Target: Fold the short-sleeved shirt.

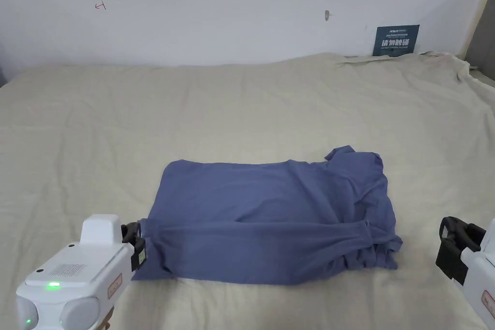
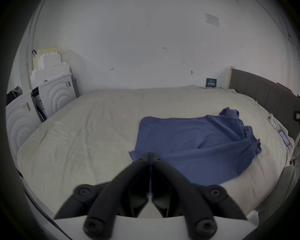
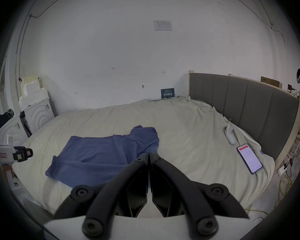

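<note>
Lying long axis 9-to-3 on the bed, the shirt touches the left gripper, jaws closed; right gripper, also closed, sits apart.

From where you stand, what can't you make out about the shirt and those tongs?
- Head view: the blue shirt is partly folded, so its underside and tucked sleeve are hidden.
- Head view: the right tongs are cut off by the picture's edge.
- Right gripper view: the phone screen is too small to read.
</note>
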Demonstrator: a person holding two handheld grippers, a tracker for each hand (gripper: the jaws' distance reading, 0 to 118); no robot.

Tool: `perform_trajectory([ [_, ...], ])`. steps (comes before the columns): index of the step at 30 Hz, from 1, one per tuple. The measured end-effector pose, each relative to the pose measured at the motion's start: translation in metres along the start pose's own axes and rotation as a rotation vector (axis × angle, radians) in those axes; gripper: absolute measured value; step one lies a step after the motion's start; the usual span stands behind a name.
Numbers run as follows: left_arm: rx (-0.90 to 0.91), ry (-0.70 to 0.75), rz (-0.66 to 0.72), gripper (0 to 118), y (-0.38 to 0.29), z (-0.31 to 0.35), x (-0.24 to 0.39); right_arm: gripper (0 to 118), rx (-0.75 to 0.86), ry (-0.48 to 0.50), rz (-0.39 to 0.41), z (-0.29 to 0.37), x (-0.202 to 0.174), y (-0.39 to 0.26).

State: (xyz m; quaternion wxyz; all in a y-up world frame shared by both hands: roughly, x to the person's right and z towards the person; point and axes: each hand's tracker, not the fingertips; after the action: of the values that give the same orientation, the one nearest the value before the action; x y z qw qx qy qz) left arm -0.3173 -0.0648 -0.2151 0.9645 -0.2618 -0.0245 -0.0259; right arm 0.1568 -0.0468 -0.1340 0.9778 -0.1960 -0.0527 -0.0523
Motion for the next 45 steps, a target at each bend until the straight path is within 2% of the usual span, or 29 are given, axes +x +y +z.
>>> perform_trajectory([
  [6, -0.105, -0.024, 0.074, 0, -0.003, -0.011, -0.009, 0, -0.009, 0.023, -0.003, 0.012, -0.019, 0.011],
  [11, -0.211, 0.005, 0.098, 1, 0.000, -0.040, -0.026, 0, -0.023, 0.032, -0.005, 0.003, -0.016, 0.014],
  [13, -0.313, -0.007, 0.117, 18, 0.000, -0.059, -0.033, 0, -0.032, 0.034, -0.004, 0.001, -0.018, 0.014],
  [15, -0.376, -0.011, 0.136, 58, -0.003, -0.076, -0.040, 0, -0.043, 0.036, -0.002, -0.003, -0.019, 0.014],
  [16, -0.404, -0.013, 0.141, 72, -0.007, -0.084, -0.043, 0, -0.049, 0.036, -0.001, -0.005, -0.020, 0.014],
  [17, -0.430, -0.007, 0.145, 81, -0.011, -0.092, -0.045, 0, -0.056, 0.037, -0.002, -0.006, -0.020, 0.013],
  [18, -0.437, 0.003, 0.145, 83, -0.014, -0.099, -0.046, 0, -0.064, 0.038, -0.004, -0.007, -0.021, 0.012],
  [22, -0.483, 0.014, 0.136, 83, -0.027, -0.125, -0.046, 0, -0.097, 0.036, -0.001, -0.019, -0.019, 0.008],
  [24, -0.495, 0.017, 0.135, 79, -0.030, -0.134, -0.045, 0, -0.112, 0.036, -0.001, -0.025, -0.016, 0.004],
  [25, -0.495, 0.022, 0.134, 70, -0.031, -0.136, -0.042, 0, -0.121, 0.036, -0.001, -0.027, -0.016, 0.003],
  [26, -0.497, 0.025, 0.130, 54, -0.031, -0.139, -0.041, 0, -0.128, 0.034, -0.001, -0.029, -0.016, 0.002],
  [27, -0.500, 0.022, 0.124, 48, -0.031, -0.140, -0.039, 0, -0.135, 0.033, -0.001, -0.031, -0.016, -0.001],
  [28, -0.502, -0.002, 0.106, 48, -0.031, -0.142, -0.037, 0, -0.145, 0.032, -0.001, -0.034, -0.015, -0.003],
  [29, -0.514, -0.019, 0.096, 30, -0.032, -0.143, -0.035, 0, -0.155, 0.032, 0.000, -0.036, -0.015, -0.004],
  [31, -0.519, -0.026, 0.083, 10, -0.032, -0.143, -0.031, 0, -0.180, 0.032, 0.004, -0.043, -0.015, -0.010],
  [32, -0.513, -0.034, 0.088, 6, -0.031, -0.142, -0.030, 0, -0.191, 0.031, 0.006, -0.046, -0.015, -0.013],
  [36, -0.489, -0.040, 0.066, 3, -0.030, -0.136, -0.029, 2, -0.290, 0.019, 0.045, -0.070, -0.014, -0.031],
  [38, -0.475, -0.042, 0.062, 3, -0.027, -0.130, -0.030, 12, -0.334, 0.020, 0.072, -0.083, -0.014, -0.039],
  [39, -0.470, -0.045, 0.063, 3, -0.025, -0.128, -0.030, 23, -0.351, 0.017, 0.079, -0.093, -0.012, -0.045],
  [40, -0.465, -0.049, 0.067, 3, -0.024, -0.126, -0.031, 44, -0.369, 0.019, 0.088, -0.101, -0.011, -0.049],
  [42, -0.455, -0.053, 0.077, 3, -0.020, -0.122, -0.034, 77, -0.390, 0.023, 0.088, -0.115, -0.011, -0.054],
  [43, -0.450, -0.056, 0.088, 3, -0.018, -0.121, -0.035, 84, -0.402, 0.026, 0.090, -0.120, -0.015, -0.056],
  [45, -0.445, -0.064, 0.110, 3, -0.017, -0.120, -0.039, 84, -0.436, 0.030, 0.096, -0.131, -0.017, -0.057],
])
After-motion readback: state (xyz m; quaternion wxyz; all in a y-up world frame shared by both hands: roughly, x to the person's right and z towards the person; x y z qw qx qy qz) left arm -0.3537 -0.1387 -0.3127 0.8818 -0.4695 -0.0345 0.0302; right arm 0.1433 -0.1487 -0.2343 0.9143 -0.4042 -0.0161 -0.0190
